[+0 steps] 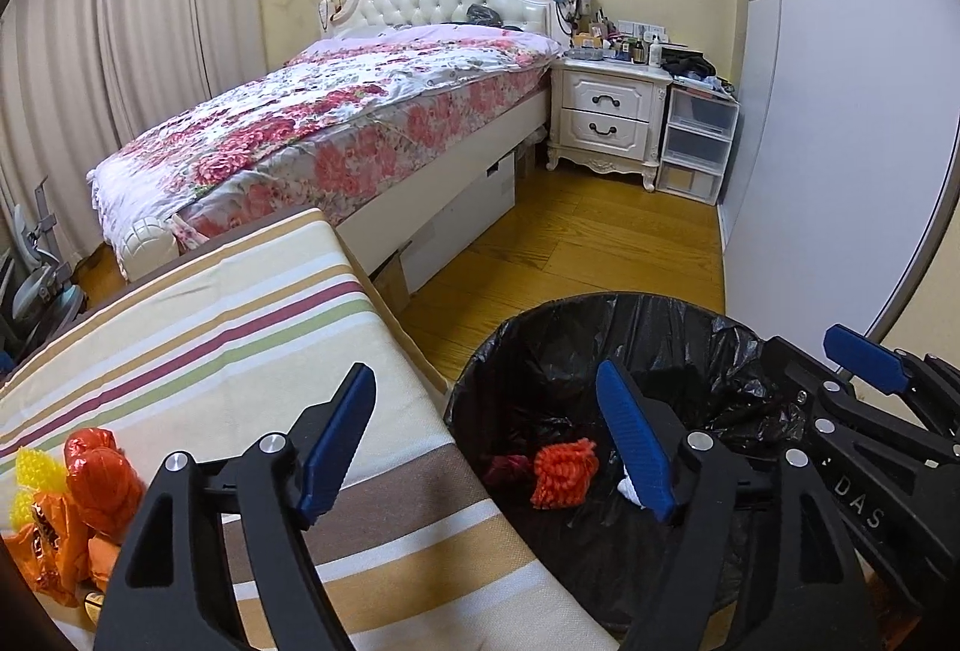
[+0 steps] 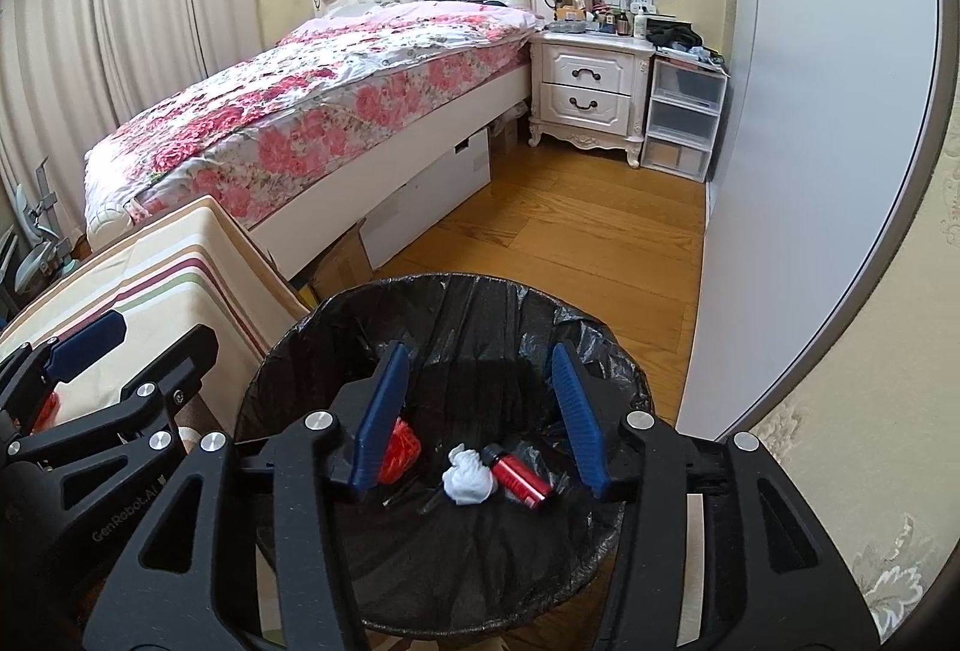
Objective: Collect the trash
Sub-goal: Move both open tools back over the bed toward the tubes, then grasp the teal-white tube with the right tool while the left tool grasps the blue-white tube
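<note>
**Trash collection: bin part-filled, wrappers outstanding on the striped surface**

- Right gripper [image 2: 480,417]: jaws spread wide, nothing between them; poised directly above the bin mouth.
- Left gripper [image 1: 486,447]: jaws spread wide, empty; straddles the edge where the striped cloth surface [image 1: 252,327] meets the bin, one finger over each.
- Bin [image 2: 288,351]: round, lined with a black bag; stands on the wood floor below and ahead of the right gripper, to the right of the left gripper.
- Bin contents, seen between the right gripper's fingers: crumpled white tissue [image 2: 468,480], red cylindrical item [image 2: 519,477] just beside it, orange mesh scrap [image 1: 564,474] toward the left finger.
- Trash not yet collected: orange wrappers [image 1: 72,507] and a yellow bubbled piece [image 1: 33,477], bunched on the striped cloth, low and to the left of the left gripper.

Step in hand, as judged: between a drop and the next pick; both tools are empty.

Next move calls for: the left gripper swinging left and down to the wrapper cluster, closing on one crinkled piece without snagging the cloth, then carrying it right over the bin rim.
</note>
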Action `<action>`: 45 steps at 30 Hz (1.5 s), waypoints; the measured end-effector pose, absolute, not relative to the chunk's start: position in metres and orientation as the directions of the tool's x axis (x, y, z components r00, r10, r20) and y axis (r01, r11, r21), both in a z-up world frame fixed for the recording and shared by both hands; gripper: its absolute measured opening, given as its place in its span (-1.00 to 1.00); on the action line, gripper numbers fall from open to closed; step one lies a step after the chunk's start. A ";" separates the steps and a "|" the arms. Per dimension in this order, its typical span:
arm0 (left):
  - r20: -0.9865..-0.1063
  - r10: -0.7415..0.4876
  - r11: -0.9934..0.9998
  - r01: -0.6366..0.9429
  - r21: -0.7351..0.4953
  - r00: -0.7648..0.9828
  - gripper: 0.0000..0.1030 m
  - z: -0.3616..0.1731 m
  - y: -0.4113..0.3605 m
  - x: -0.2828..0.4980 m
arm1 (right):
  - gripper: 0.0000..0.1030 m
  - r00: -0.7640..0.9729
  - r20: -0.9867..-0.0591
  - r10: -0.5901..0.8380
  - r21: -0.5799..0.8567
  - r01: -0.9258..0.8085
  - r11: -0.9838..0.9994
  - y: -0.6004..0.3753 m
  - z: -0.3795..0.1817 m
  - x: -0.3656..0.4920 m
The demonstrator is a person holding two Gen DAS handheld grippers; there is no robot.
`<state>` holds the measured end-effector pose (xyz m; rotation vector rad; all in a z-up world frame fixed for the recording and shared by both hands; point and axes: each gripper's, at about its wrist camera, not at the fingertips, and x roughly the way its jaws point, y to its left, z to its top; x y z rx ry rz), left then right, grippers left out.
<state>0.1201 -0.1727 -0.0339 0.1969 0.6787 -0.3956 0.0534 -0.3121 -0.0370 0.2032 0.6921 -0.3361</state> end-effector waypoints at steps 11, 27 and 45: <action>-0.647 -0.238 0.939 0.341 0.036 0.724 0.48 -0.024 -0.126 0.102 | 0.14 0.717 -0.670 -0.191 0.088 0.332 0.939 -0.287 -0.036 0.038; -0.651 -0.079 0.982 0.171 0.078 0.755 0.48 -0.020 -0.013 0.057 | 0.14 0.724 -0.689 -0.020 0.085 0.109 0.990 -0.176 -0.040 0.021; -0.666 0.098 0.995 -0.064 0.075 0.740 0.48 -0.037 0.115 0.024 | 0.14 0.688 -0.712 0.139 0.024 -0.174 0.984 -0.041 -0.036 0.009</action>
